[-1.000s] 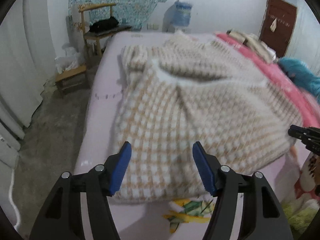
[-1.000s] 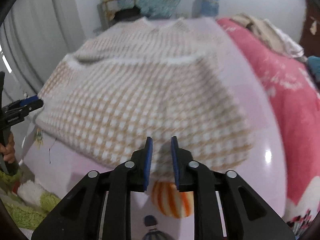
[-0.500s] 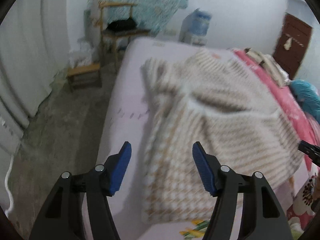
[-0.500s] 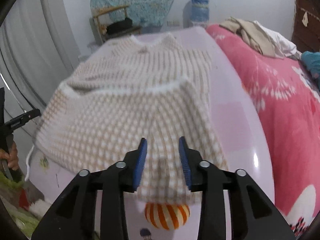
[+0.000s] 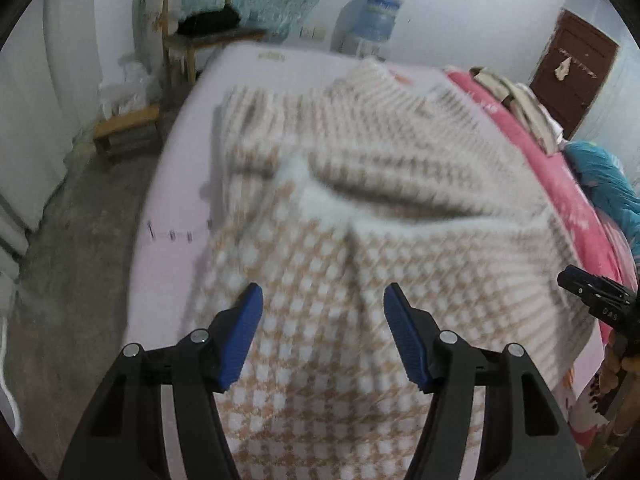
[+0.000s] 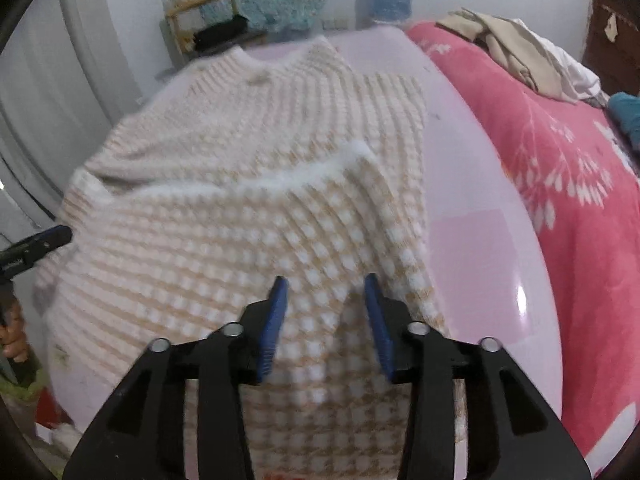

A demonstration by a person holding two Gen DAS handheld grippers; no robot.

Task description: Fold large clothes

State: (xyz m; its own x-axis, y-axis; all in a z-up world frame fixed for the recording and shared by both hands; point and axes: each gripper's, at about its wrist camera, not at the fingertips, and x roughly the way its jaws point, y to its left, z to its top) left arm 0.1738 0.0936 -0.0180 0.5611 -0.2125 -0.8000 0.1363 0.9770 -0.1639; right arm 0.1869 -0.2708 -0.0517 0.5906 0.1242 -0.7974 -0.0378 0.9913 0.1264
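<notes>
We hold one checked beige-and-white sweater [image 5: 360, 248] in view, lying across the lilac bed sheet [image 5: 180, 184], its hem end doubled back so a white ribbed band [image 6: 280, 176] crosses the middle of the garment. From the left wrist view the sweater fills the centre and runs from 12 o'clock down to 6 o'clock; bare sheet shows as a strip along 9 o'clock, ending at the bed edge above grey floor [image 5: 68, 240]. From the right wrist view the sweater's side edge runs down at about 1 o'clock, with a wide band of bare sheet between it and one pink blanket [image 6: 560, 168] at 3 o'clock. Our left gripper [image 5: 323, 304] has its two blue pads spread wide over the cloth, nothing pinched. Our right gripper [image 6: 326, 292] has its jaws opening, cloth showing below the gap, pads not pressing it. Each gripper's tip appears at the far edge of the other's view. Counted at the far wall: one wooden chair [image 5: 192, 12] at 11 o'clock, one low stool [image 5: 128, 128] at 10 o'clock, one water dispenser [image 5: 372, 16] at 12 o'clock, one brown door [image 5: 576, 76] at 2 o'clock. One heap of pale clothes [image 6: 516, 52] sits on the blanket.
</notes>
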